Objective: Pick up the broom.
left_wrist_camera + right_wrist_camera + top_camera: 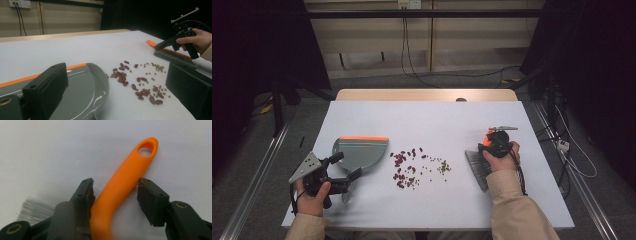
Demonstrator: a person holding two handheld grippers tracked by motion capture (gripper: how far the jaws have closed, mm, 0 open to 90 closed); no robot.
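Orange brush handle (pixel 122 187) lies between the spread right tongs (pixel 115 192), touching one jaw; left tongs (pixel 346 172) gape over the grey dustpan (pixel 362 152), beans (pixel 407 167) scattered on the table (pixel 437 120).

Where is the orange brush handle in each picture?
High view: the orange brush handle pokes out at right of centre, under the right gripper.
Left gripper view: upper right, lying on the table beside the grey bristles.
Right gripper view: centre, rising between the two open jaws.
Shared landmark: the grey bristles, low left in the right gripper view.
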